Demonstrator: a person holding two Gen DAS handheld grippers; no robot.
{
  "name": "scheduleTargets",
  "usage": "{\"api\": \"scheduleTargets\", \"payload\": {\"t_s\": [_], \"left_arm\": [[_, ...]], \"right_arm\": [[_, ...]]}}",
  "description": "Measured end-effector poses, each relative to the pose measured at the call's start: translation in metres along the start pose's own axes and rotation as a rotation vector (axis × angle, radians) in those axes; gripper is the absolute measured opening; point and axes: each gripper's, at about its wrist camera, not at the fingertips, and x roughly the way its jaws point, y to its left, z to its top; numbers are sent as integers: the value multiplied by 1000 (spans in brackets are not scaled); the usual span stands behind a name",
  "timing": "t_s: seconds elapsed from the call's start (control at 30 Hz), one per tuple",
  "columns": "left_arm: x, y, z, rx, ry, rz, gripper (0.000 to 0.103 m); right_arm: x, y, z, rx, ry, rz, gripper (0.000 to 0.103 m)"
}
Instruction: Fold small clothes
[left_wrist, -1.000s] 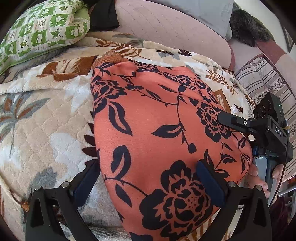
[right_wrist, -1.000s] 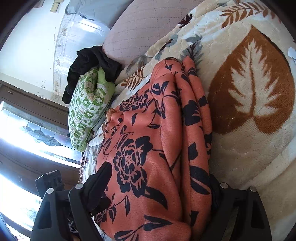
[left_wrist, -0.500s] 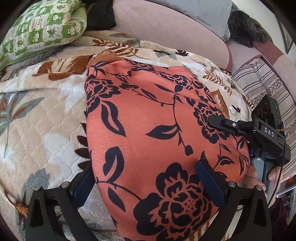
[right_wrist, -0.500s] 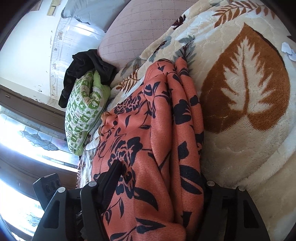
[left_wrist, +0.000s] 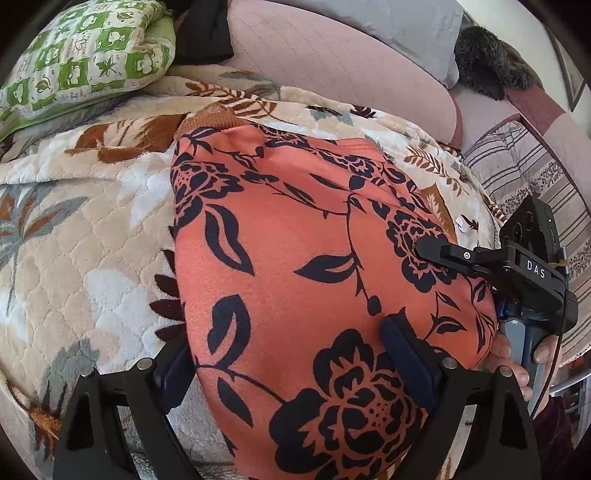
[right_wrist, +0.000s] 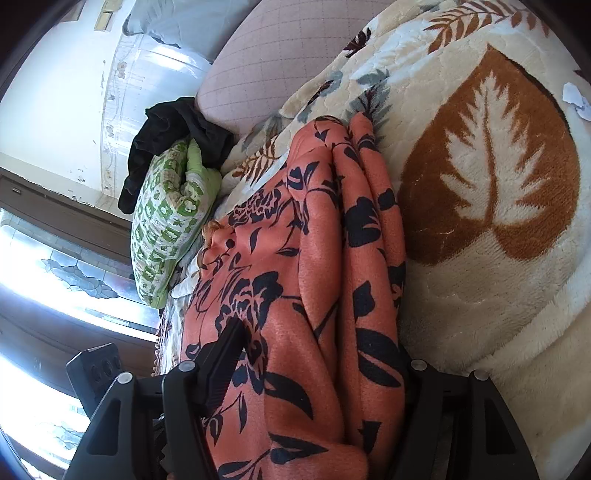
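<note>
An orange garment with a dark flower print (left_wrist: 295, 266) lies folded on a cream leaf-patterned blanket (left_wrist: 85, 229). My left gripper (left_wrist: 291, 365) stands open astride the garment's near edge, the cloth between its fingers. My right gripper (right_wrist: 317, 365) is closing on the garment's layered side edge (right_wrist: 332, 295), its fingers on either side of the thick fold. The right gripper also shows in the left wrist view (left_wrist: 480, 258), one finger lying on the cloth at the right.
A green-and-white pillow (left_wrist: 81, 55) and a dark garment (right_wrist: 173, 140) lie at the head end. A pink quilted cushion (left_wrist: 332, 62) runs along the back, a striped cover (left_wrist: 517, 170) at the right. A window (right_wrist: 55, 266) is beyond.
My right gripper's fingers have drawn closer together around the garment's side fold. The garment has shifted slightly left in the left wrist view.
</note>
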Motion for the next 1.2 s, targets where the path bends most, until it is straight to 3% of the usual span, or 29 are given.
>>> {"api": "scheduleTargets", "payload": {"t_s": [1.2], "left_arm": [[5, 5, -1, -38, 47, -12, 96]], "right_arm": [[-9, -9, 6, 4, 72, 30, 68]]}}
